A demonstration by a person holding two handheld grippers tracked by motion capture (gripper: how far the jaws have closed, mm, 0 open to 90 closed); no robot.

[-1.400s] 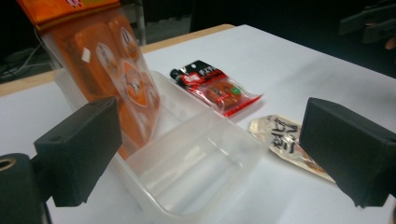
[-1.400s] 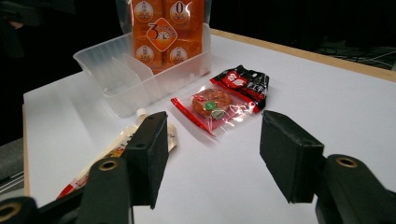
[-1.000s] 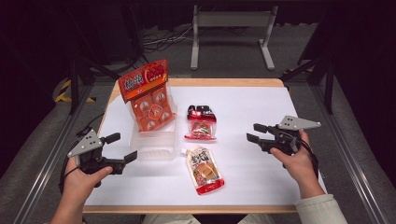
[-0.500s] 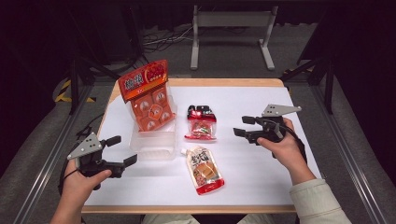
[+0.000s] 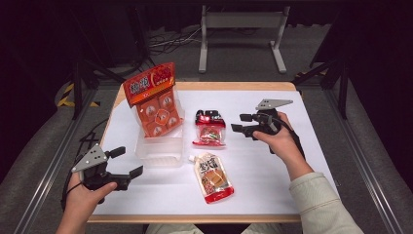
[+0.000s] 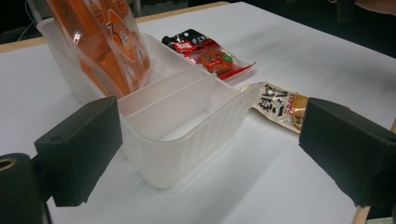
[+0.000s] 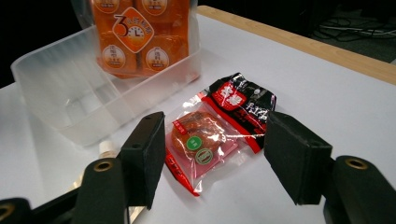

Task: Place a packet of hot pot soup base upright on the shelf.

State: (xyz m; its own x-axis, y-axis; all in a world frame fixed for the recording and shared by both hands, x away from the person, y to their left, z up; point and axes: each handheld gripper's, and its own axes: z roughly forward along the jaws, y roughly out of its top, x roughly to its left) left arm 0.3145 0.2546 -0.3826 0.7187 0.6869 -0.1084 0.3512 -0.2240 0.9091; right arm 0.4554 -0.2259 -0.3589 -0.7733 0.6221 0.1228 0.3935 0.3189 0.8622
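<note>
A clear plastic bin (image 5: 160, 151) stands on the white table (image 5: 302, 161), with a tall orange snack pack (image 5: 155, 105) upright in its far compartment. Right of it lies a red-and-black snack packet (image 5: 209, 129), and a spouted pouch (image 5: 213, 176) lies nearer me. My right gripper (image 5: 237, 122) hovers just right of the packet, open. Its jaws have just been closing a little, and in the right gripper view the packet (image 7: 219, 126) lies on the table between and ahead of them, untouched. My left gripper (image 5: 129, 161) is open at the table's near left, facing the bin (image 6: 187, 126).
The bin's near compartments (image 6: 182, 121) hold nothing. The table's wooden edge (image 5: 204, 218) runs along the front. A metal stand (image 5: 241, 29) and cables (image 5: 165, 41) sit on the dark floor beyond the table.
My right gripper has moved left across the table, from near the right edge up to the red-and-black packet. The left gripper has stayed in place.
</note>
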